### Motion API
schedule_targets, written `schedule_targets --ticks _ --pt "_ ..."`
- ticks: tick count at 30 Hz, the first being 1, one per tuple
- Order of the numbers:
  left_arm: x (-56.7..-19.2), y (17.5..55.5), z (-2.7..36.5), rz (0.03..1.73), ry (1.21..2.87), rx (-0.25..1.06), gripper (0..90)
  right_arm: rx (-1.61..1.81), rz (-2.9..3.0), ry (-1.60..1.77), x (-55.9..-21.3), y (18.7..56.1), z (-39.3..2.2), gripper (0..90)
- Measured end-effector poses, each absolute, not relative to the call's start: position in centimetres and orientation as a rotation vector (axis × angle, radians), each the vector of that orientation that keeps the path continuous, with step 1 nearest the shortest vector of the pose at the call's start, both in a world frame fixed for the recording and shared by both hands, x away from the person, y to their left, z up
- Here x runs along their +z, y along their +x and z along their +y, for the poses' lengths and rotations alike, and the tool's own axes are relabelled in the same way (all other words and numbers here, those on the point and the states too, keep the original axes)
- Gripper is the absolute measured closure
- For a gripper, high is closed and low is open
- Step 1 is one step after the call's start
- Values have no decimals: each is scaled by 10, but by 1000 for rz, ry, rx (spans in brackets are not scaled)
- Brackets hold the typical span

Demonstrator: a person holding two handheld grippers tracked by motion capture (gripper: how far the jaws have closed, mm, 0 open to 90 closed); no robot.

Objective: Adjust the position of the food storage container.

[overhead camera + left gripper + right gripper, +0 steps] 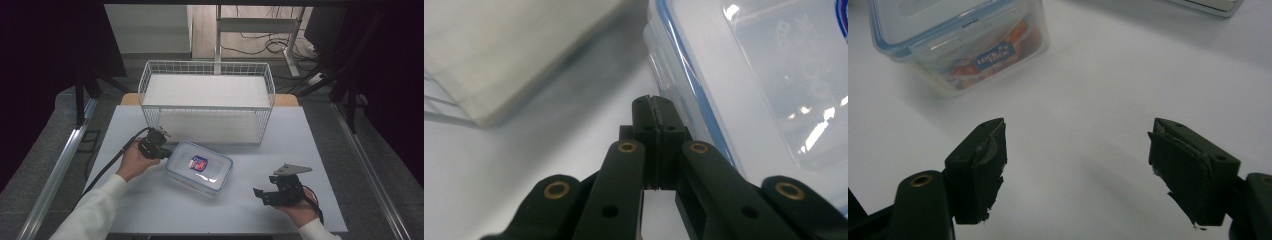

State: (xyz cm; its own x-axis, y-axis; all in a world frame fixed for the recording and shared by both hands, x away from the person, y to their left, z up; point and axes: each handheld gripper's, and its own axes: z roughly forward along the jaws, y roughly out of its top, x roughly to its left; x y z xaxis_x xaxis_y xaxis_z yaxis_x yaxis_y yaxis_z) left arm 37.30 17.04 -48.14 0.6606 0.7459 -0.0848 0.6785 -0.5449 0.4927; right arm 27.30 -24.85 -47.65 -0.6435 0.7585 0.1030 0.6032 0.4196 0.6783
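One lidded container point(200, 172), two grippers

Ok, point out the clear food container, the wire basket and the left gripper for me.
clear food container point(200, 172), high view, on its lid beside the label.
wire basket point(206, 106), high view, on the front top rim.
left gripper point(655, 107), left gripper view, at the tips of its closed jaws.

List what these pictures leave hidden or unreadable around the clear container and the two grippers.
- Clear container: left gripper view cuts it off at the top and right edges; whether the shut left gripper touches its side is unclear.
- Container label: too small to read in the high view.
- Wire basket: blurred in the left gripper view.
- Right gripper: open above bare table.
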Motion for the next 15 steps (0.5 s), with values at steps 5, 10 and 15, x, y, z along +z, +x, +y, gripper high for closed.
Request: schedule_targets --ticks 5,10,15 --pt "-483 355 156 1046 2412 116 900 1031 2451 1203 -476 274 -250 235" --pt "-485 342 144 1004 2406 64 900 1034 2447 1206 -475 273 -249 235" --pt "-489 333 136 979 2395 28 900 1032 2442 1211 -475 274 -250 235"
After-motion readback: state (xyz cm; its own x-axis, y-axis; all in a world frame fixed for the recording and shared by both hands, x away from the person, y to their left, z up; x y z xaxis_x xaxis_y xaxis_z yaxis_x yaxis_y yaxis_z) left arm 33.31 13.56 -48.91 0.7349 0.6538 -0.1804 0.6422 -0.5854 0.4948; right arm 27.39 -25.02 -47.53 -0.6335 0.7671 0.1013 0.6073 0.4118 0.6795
